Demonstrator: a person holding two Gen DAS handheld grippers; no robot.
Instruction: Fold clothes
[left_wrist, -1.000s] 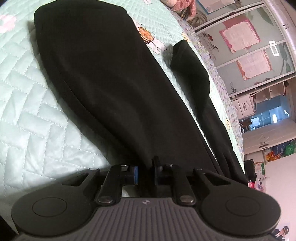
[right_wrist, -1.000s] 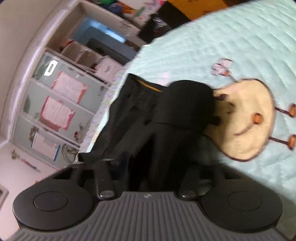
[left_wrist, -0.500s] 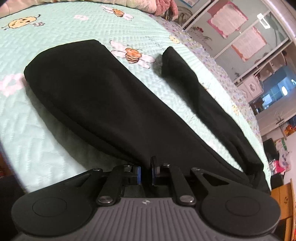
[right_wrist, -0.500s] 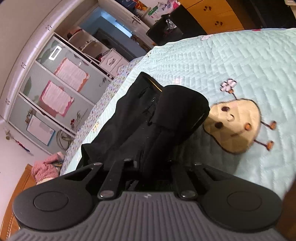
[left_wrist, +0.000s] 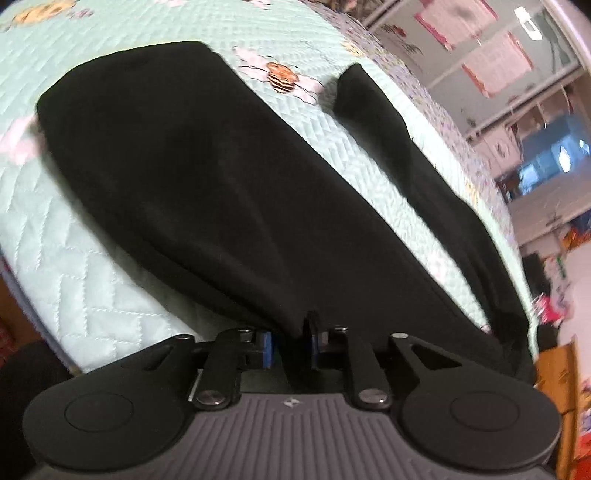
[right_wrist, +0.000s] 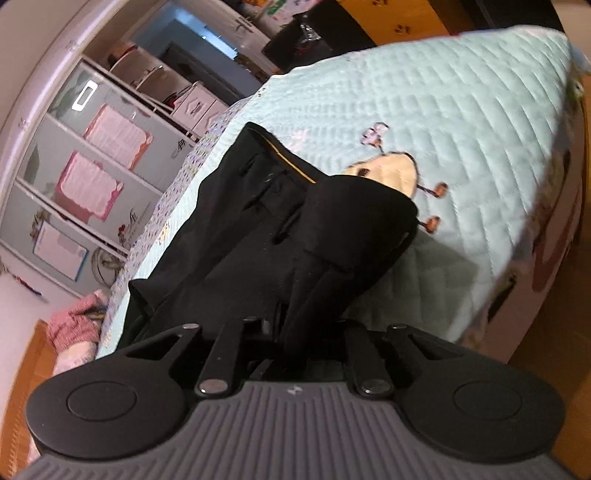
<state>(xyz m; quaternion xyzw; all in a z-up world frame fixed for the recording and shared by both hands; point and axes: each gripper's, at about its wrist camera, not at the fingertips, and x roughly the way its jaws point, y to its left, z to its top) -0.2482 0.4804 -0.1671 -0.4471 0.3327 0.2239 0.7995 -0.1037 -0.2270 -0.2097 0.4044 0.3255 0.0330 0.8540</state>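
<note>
Black trousers (left_wrist: 229, 192) lie stretched across the mint quilted bedspread (left_wrist: 66, 258), one wide leg running toward its near edge, the narrower leg (left_wrist: 413, 162) alongside toward the far edge, a printed bee (left_wrist: 282, 75) between them. The left gripper (left_wrist: 290, 347) has just been opening its jaws; a gap shows beside the left blue pad, cloth still between them. In the right wrist view, the waistband end (right_wrist: 295, 221) is bunched by a cartoon face (right_wrist: 388, 171). The right gripper (right_wrist: 291, 332) has just been opening too, cloth between its jaws; I cannot tell if it's pinched.
</note>
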